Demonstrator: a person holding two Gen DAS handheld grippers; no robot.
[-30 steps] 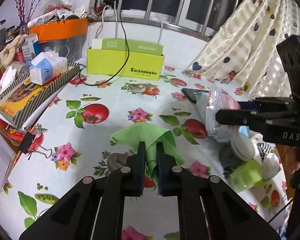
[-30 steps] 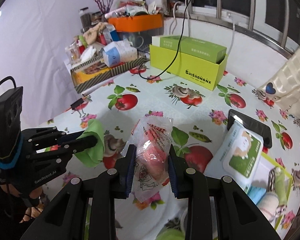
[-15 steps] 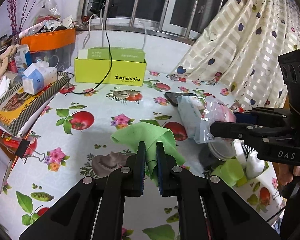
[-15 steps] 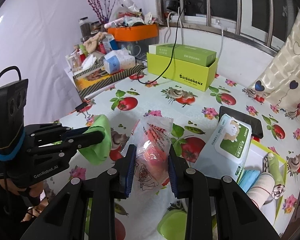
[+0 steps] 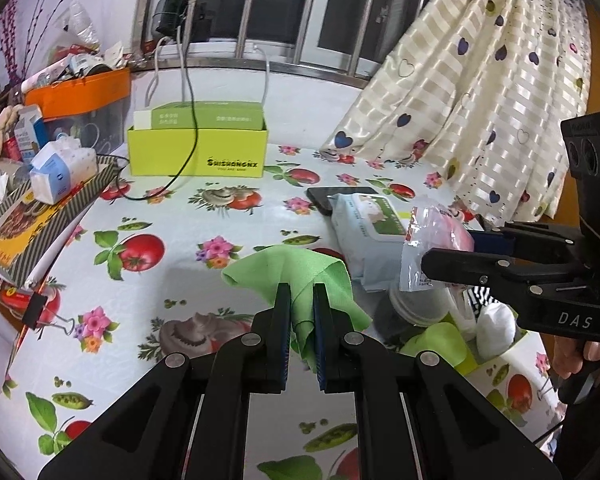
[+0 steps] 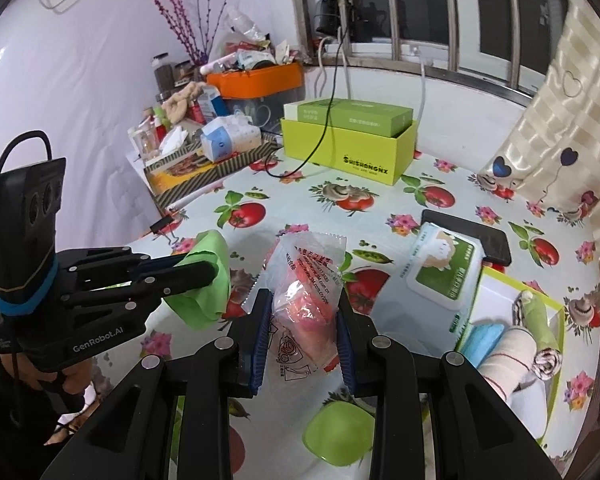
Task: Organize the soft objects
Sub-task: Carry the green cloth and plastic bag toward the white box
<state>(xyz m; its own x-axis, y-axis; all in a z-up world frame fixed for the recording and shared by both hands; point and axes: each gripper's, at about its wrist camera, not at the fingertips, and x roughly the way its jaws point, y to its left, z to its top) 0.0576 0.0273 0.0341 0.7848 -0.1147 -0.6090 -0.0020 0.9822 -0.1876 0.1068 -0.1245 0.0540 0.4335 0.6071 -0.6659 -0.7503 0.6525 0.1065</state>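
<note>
The left tongs (image 5: pixel 301 304) are pinching a limp green cloth (image 5: pixel 296 276) above the bench (image 5: pixel 172 216), while the right tongs (image 6: pixel 302 320) are squeezing a crinkly plastic packet (image 6: pixel 306 288) (light, probably slippery, so best gripped mid-body) above the bench too.

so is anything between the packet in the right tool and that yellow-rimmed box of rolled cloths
Nothing visible blocks it. The clear plastic packet with pink contents hangs clamped in the right tool above the table. The yellow-rimmed box sits to its right; the white-and-green wipes pack lies beside the box's far corner, off the direct line.
</note>
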